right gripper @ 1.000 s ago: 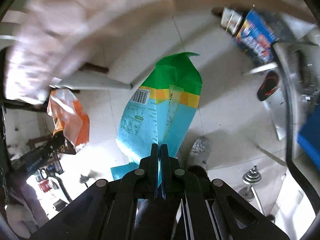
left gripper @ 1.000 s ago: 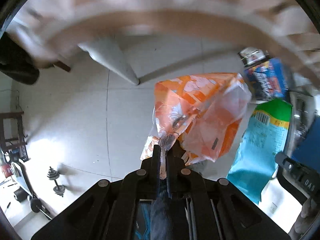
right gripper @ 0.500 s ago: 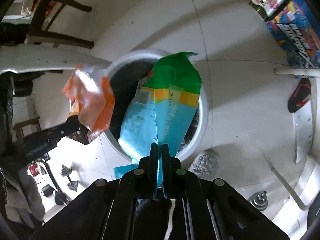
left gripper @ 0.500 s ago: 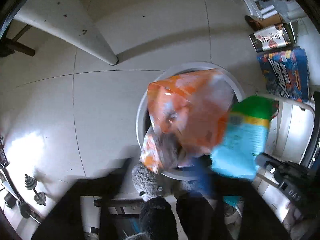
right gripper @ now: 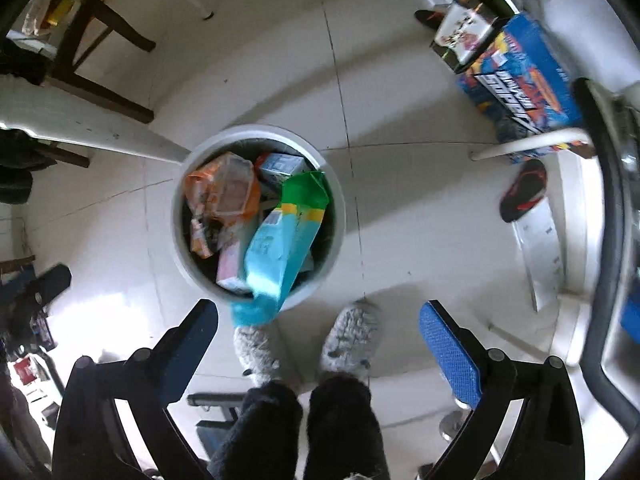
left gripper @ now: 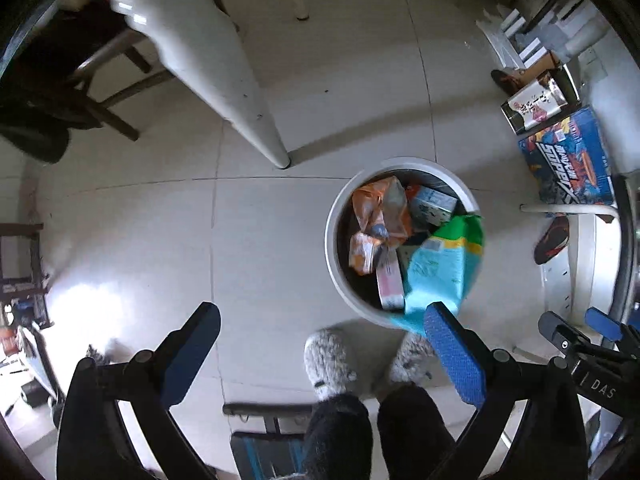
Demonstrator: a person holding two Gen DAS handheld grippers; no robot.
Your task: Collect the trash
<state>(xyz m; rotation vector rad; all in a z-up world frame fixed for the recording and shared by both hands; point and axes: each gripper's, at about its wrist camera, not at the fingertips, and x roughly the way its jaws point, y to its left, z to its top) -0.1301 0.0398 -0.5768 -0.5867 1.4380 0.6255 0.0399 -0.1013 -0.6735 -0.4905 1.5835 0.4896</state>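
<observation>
Trash bin (right gripper: pixel 256 136), white and round, standing on the tiled floor just beyond two grey slippers (right gripper: pixel 348 340), stuffed with an orange wrapper (right gripper: pixel 224 192) on its left side and small cartons. Blue-and-green snack bag (right gripper: pixel 280 240) blurred, draped over the near rim, touching neither tool. Left gripper (left gripper: pixel 320 340) spread wide and empty; right gripper (right gripper: pixel 320 332) just opened wide, nothing between its blue pads.

both wrist views downward, sharing bin (left gripper: pixel 332 240)
</observation>
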